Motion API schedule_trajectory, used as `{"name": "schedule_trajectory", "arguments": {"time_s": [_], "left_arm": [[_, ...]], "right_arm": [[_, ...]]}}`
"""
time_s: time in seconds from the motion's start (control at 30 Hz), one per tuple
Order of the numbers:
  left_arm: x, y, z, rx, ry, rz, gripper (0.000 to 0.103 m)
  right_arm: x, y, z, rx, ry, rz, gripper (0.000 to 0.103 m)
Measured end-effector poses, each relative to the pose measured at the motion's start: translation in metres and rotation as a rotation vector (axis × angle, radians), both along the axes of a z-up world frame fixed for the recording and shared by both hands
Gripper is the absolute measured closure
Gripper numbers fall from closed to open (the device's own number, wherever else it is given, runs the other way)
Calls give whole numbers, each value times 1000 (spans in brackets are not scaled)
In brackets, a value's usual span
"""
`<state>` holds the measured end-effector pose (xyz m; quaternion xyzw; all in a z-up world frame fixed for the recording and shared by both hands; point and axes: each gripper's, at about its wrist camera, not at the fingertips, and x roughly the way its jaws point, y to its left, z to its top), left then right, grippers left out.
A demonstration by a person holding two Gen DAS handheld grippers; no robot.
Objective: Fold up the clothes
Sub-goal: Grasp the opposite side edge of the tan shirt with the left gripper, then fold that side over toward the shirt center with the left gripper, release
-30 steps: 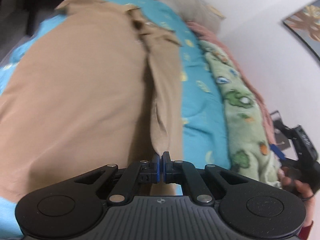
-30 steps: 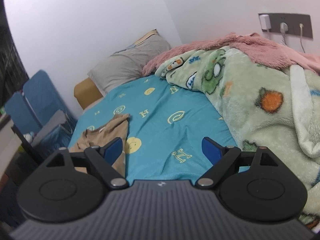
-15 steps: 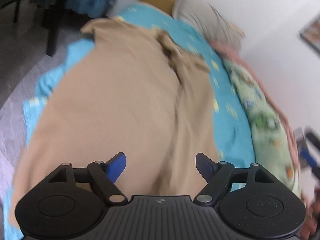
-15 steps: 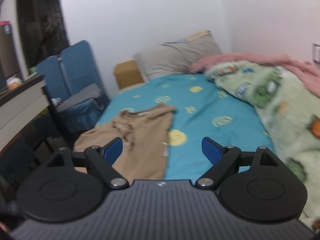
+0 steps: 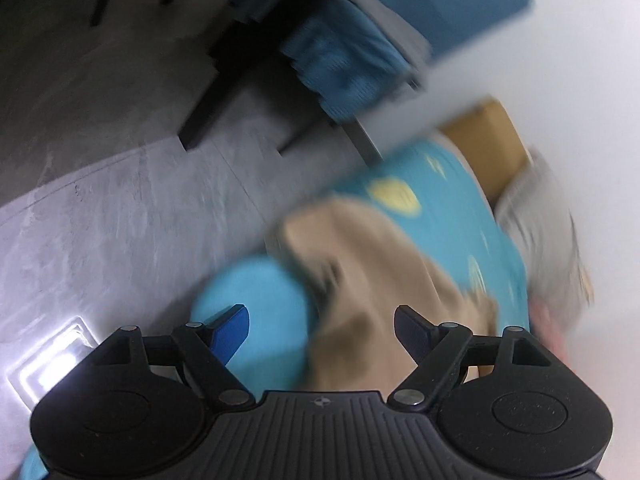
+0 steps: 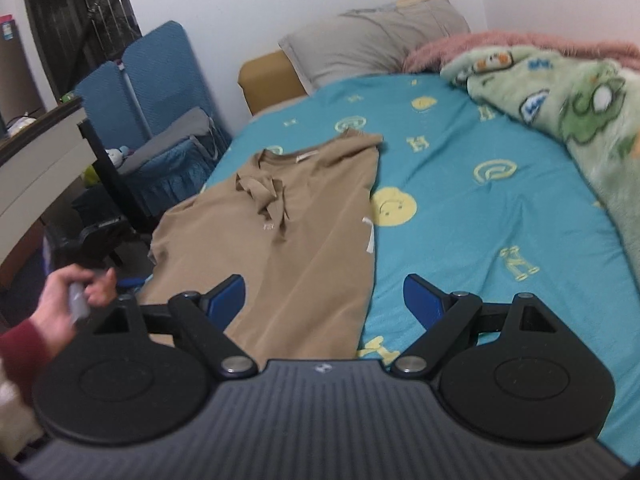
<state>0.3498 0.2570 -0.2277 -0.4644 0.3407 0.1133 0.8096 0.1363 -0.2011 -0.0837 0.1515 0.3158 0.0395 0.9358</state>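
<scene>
A tan shirt (image 6: 288,232) lies flat on the blue bedsheet (image 6: 480,208), with one sleeve folded in over its chest and its long sides folded inward. My right gripper (image 6: 324,300) is open and empty, hovering above the shirt's near hem. My left gripper (image 5: 322,328) is open and empty. Its view is blurred and shows the shirt's upper part (image 5: 372,280) near the bed's left edge. The left hand and its gripper show in the right wrist view (image 6: 84,248), left of the shirt.
A grey pillow (image 6: 372,48) and tan headboard (image 6: 268,80) lie at the far end. A green blanket (image 6: 580,120) and pink blanket (image 6: 500,44) cover the bed's right side. Blue chairs (image 6: 152,92) and a desk (image 6: 36,160) stand left, over grey floor (image 5: 100,200).
My left gripper opened and let go of the shirt's sleeve, then swung left toward the bed's edge. My right gripper turned left, bringing the whole shirt into view.
</scene>
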Motion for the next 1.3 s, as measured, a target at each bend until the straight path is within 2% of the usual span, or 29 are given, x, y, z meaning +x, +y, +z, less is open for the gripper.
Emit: {"name": "schedule_trajectory", "arguments": {"time_s": [0.07, 0.17, 0.27, 0.33, 0.37, 0.4, 0.43, 0.6, 0.73, 0.9, 1.07, 1.13, 1.23, 1.3], "left_arm": [[18, 15, -15, -46, -15, 46, 21], [38, 30, -32, -142, -50, 47, 21], [54, 31, -37, -152, -37, 52, 26], [63, 27, -32, -92, -42, 35, 37], [69, 24, -31, -70, -43, 11, 56], [75, 22, -30, -49, -45, -14, 86], [79, 15, -23, 23, -23, -31, 98], [72, -26, 40, 377, -65, -83, 100], [61, -90, 108, 697, -117, -241, 100], [42, -195, 166, 959, -215, -441, 100], [30, -315, 175, 1110, -274, -690, 100], [29, -356, 163, 1138, -276, -775, 100], [32, -402, 137, 1132, -256, -869, 99], [33, -421, 119, 1114, -237, -924, 81]], "right_arm": [[10, 6, -9, 10, 37, 10, 16], [20, 16, -16, 22, 63, 35, 16], [27, 26, -21, 4, 80, 58, 16], [28, 29, -24, -4, 95, 65, 16], [28, 29, -25, -4, 100, 65, 16], [28, 27, -25, 0, 100, 59, 16], [27, 25, -24, 4, 98, 50, 16], [20, 18, -18, 11, 71, 28, 16], [11, 8, -10, 5, 49, 3, 16], [2, -11, -8, 36, 48, -54, 16], [-3, -30, -14, 79, 64, -94, 16], [-3, -39, -17, 101, 68, -125, 16], [-2, -50, -21, 138, 74, -162, 16], [-1, -54, -24, 146, 67, -174, 16]]}}
